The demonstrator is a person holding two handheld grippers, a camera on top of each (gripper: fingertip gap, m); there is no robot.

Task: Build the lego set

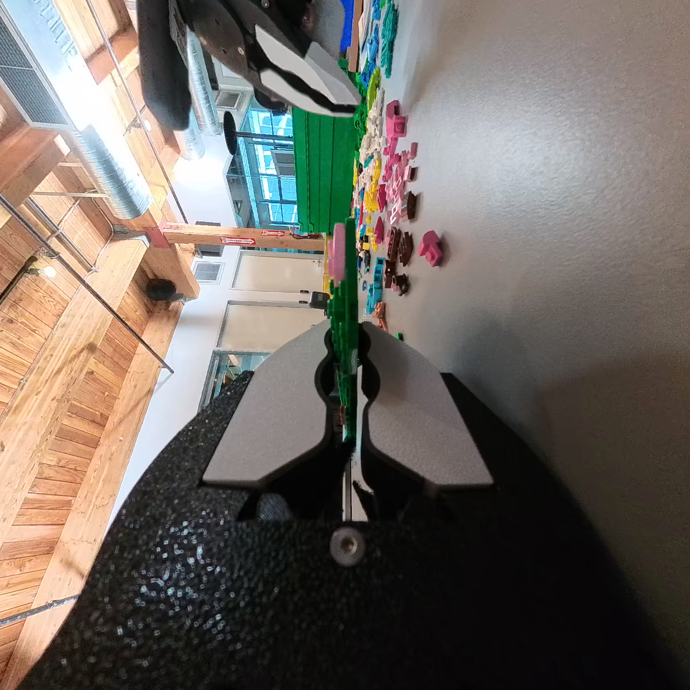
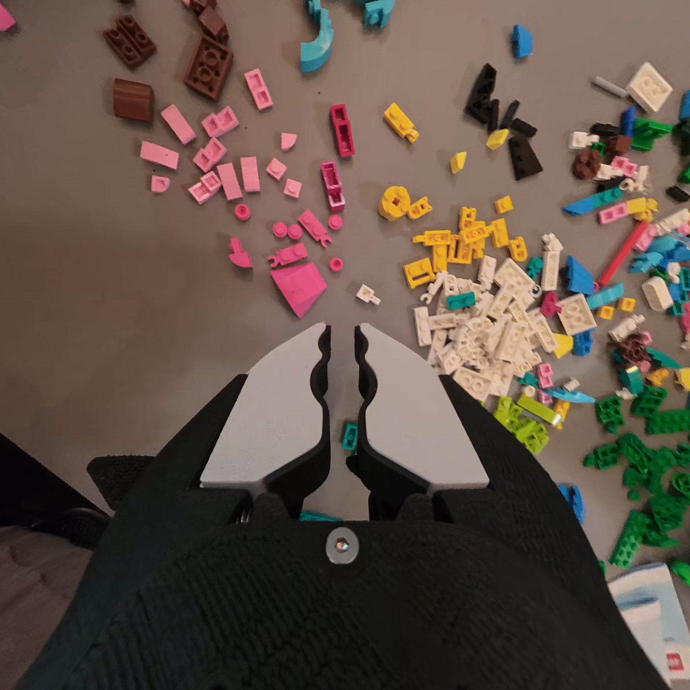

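Green plate [image 1: 349,336] between left jaws, pink piece [image 1: 339,250] on it, maybe brick. Magenta slope [image 2: 297,287] ahead of right jaws; grey table [image 2: 93,280].

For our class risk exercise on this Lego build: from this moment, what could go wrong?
1. The left gripper clamps the thin green studded Lego plate assembly edge-on; it may twist or slip.
2. The right gripper, nearly closed and empty, hovers above the grey table; lowering could scatter the small white Lego piece or the magenta sloped brick.

Black textured grippers [image 2: 342,328], grey jaws, silver screws.
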